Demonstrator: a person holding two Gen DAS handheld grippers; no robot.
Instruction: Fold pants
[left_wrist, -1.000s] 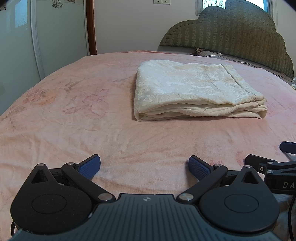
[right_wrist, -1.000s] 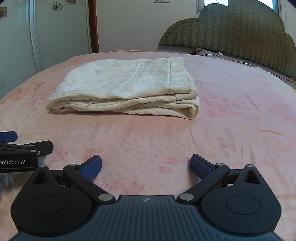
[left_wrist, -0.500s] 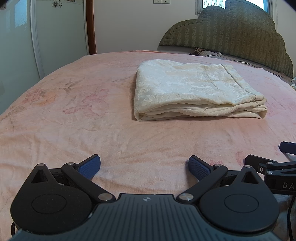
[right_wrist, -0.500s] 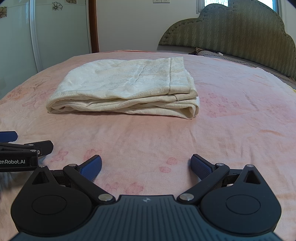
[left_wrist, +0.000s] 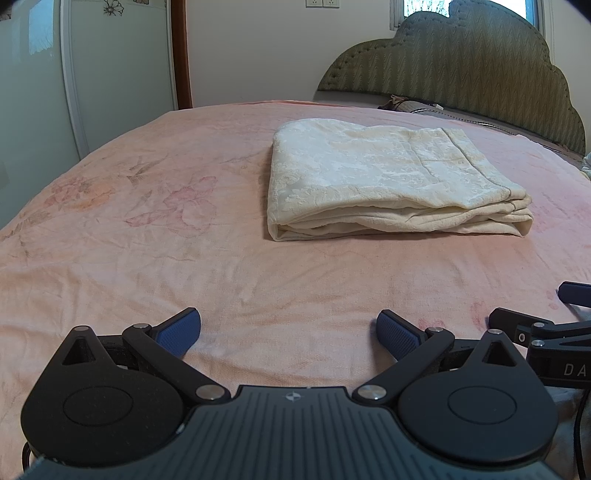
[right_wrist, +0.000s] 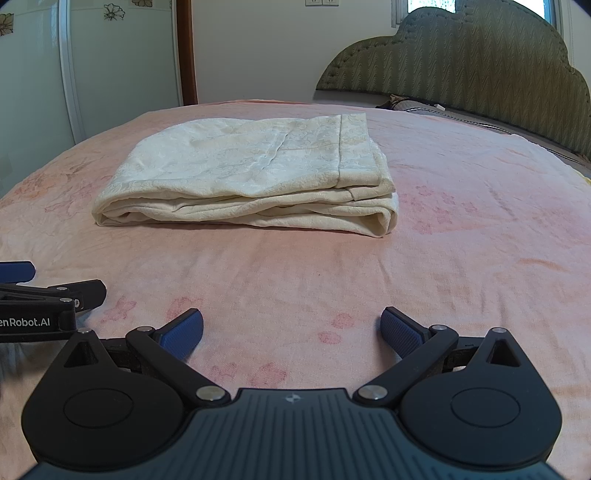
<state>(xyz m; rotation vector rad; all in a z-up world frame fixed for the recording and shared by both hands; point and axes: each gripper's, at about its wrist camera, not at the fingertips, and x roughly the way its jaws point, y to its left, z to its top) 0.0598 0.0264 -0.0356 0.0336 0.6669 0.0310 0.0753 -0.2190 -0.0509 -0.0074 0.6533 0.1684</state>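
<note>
I see the folded pants (left_wrist: 391, 181) lying on the bed (left_wrist: 147, 236). Behind the pants stands the headboard (left_wrist: 461, 70); both my grippers sit before them, well apart.

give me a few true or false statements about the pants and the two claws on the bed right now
1. The cream pants lie folded in a stack on the pink bedsheet. True.
2. The left claw is clamped on the pants. False: it is open and empty, short of the pants, with bare sheet between them.
3. The right claw is open with nothing between its fingers. True.
4. The pants hang over the green headboard. False: they lie flat on the bed, apart from it.
5. The two claws sit side by side. True.
</note>
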